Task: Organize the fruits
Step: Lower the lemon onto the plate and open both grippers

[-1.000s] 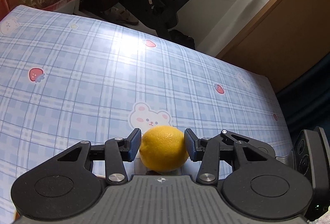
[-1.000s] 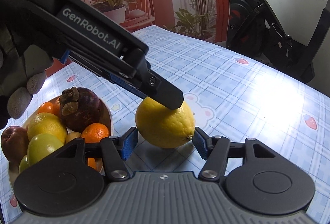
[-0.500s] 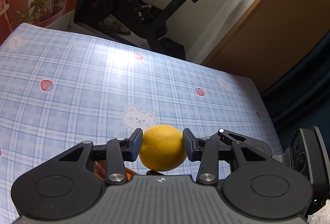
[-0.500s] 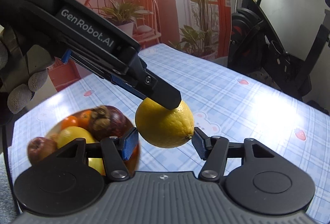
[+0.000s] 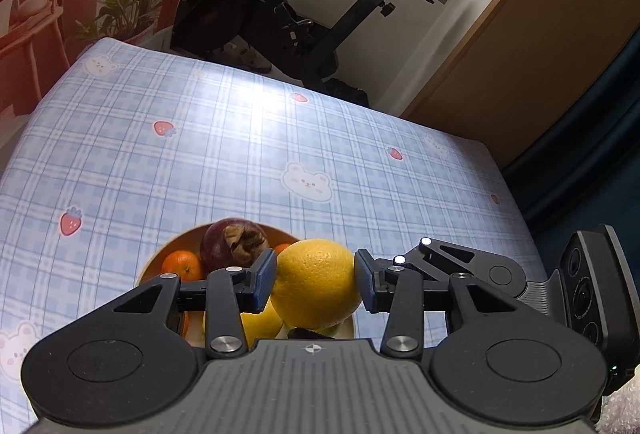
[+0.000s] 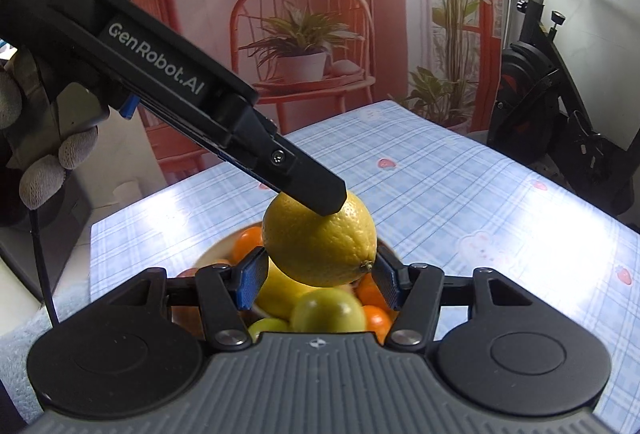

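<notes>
One yellow lemon (image 5: 316, 284) hangs in the air, gripped from two sides. My left gripper (image 5: 316, 283) is shut on it, both blue pads pressed to its sides. In the right wrist view the same lemon (image 6: 320, 242) sits between the pads of my right gripper (image 6: 320, 274), which is shut on it too, while a finger (image 6: 308, 186) of the left gripper lies across its top. Straight below stands a pale bowl (image 5: 160, 262) of fruit: a dark mangosteen (image 5: 234, 242), tangerines (image 5: 182, 266), a green fruit (image 6: 326, 312) and a yellow one.
The table (image 5: 200, 138) wears a blue checked cloth with bears and strawberries. An exercise bike (image 5: 280, 14) stands behind its far edge, with a wooden door at the right. A gloved hand (image 6: 44, 170) holds the left gripper. A red chair with a potted plant (image 6: 300, 50) stands beyond.
Both grippers have risen together with the lemon and carried it sideways, from over the bare cloth beside the bowl to above the fruit in the bowl. Neither grip has altered.
</notes>
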The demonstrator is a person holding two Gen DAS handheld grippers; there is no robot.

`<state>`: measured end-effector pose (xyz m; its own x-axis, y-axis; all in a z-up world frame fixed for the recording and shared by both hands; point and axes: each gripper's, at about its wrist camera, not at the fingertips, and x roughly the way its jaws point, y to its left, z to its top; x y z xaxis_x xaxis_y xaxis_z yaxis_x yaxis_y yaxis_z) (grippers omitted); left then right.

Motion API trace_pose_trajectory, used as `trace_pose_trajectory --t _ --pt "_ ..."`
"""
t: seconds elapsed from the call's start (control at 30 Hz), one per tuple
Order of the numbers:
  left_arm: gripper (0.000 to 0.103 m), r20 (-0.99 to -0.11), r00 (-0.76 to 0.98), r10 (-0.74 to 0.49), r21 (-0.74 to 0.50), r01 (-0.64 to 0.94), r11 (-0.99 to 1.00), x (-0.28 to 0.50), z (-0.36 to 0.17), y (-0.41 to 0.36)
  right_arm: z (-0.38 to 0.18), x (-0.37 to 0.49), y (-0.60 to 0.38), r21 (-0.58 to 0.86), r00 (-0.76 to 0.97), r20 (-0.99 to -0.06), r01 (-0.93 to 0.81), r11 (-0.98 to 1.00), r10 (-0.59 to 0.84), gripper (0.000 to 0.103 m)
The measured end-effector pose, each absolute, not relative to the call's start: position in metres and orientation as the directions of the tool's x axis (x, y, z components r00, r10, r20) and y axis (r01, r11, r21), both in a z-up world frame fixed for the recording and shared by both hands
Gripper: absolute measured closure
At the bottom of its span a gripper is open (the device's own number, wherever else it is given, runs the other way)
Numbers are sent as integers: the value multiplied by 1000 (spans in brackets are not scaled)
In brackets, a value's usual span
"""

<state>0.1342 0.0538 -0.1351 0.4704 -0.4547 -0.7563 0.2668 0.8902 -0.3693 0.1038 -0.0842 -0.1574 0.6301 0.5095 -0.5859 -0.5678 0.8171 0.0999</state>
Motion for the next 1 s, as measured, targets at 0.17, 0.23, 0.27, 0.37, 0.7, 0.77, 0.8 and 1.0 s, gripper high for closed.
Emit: trace_pose_trajectory --t 0.17,0.23,0.27,0.37,0.7,0.77,0.8,1.0 --pt "58 -759 463 -457 -384 249 889 122 -142 65 -163 93 -70 84 614 -608 -581 810 504 43" --pt "58 -758 463 -460 -390 244 888 119 -144 68 -165 91 -67 68 615 -613 -585 808 496 43" --pt "58 -757 462 -462 -393 243 887 117 -145 71 -165 90 -65 61 614 -616 -587 807 493 43" --pt "58 -755 462 -465 -402 234 885 114 -147 74 -166 90 -61 45 610 -624 -596 802 488 43" --pt "60 -757 469 -456 -410 203 889 113 -153 82 -173 84 -49 -21 613 -636 -621 784 468 43" --pt "60 -756 475 -450 -403 204 892 113 -153 82 -173 83 -49 -26 613 -637 -624 781 468 43" --pt "60 -756 476 -450 -404 202 892 113 -153 82 -174 81 -49 -31 613 -637 -626 780 467 43" --pt "60 -759 480 -441 -399 192 896 113 -152 84 -174 79 -48 -37 610 -641 -631 775 466 40"
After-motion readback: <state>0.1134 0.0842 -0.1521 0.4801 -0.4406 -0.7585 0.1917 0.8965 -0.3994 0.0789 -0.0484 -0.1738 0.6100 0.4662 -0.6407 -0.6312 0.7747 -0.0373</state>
